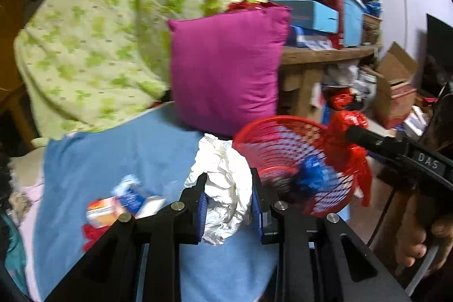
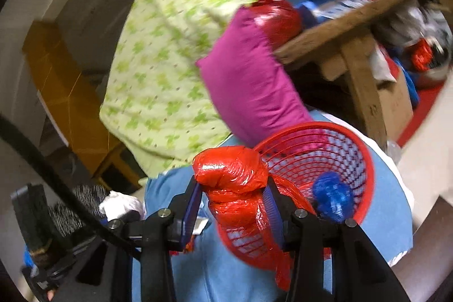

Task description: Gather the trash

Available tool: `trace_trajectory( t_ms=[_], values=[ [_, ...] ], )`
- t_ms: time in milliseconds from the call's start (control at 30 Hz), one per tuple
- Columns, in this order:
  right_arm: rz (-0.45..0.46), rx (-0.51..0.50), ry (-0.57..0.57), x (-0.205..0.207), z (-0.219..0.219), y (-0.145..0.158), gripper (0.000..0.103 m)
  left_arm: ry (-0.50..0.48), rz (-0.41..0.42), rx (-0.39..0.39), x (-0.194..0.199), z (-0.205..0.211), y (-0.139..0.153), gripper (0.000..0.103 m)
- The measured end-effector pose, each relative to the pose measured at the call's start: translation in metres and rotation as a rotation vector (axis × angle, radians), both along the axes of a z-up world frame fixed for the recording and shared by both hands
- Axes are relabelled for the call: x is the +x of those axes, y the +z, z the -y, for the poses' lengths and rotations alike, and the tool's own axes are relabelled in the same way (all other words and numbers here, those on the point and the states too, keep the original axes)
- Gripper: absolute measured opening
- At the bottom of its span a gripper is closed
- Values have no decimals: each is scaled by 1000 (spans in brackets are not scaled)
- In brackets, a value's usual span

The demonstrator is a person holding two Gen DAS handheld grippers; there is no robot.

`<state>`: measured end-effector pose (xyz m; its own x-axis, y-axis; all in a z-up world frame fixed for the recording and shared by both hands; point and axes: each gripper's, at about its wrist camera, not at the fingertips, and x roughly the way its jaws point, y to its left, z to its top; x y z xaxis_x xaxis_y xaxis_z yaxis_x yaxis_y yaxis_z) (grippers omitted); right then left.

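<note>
Left wrist view: the white crumpled paper (image 1: 223,188) is clamped in the left gripper (image 1: 228,205), and the red basket (image 1: 294,166) lies just to its right — mouth tipped toward it, apparently — held at the rim through red plastic (image 2: 235,188) by the right gripper (image 2: 235,211).

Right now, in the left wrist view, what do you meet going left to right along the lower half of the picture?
Small orange-and-white carton → blue-and-white packet → crumpled white paper clamped in the left gripper → red mesh basket with blue trash inside → red plastic bag in the right gripper → a hand.
</note>
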<state>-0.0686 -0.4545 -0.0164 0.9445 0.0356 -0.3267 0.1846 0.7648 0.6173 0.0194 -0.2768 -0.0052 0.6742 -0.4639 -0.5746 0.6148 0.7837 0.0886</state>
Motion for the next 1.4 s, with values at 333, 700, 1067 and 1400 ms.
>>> trace_trajectory(
  t_ms=[333, 700, 1067, 1400],
  values=[
    [-54, 186, -53, 13, 53, -33, 71, -98, -107, 35, 34, 84, -32, 55],
    [17, 147, -84, -9, 60, -26, 71, -3, -47, 53, 35, 18, -28, 63],
    [64, -63, 133, 31, -41, 44, 71, 450, 92, 50, 62, -215, -13, 70],
    [-151, -220, 366, 164, -150, -8, 70, 583, -82, -47, 108, -293, -81, 70]
  ],
)
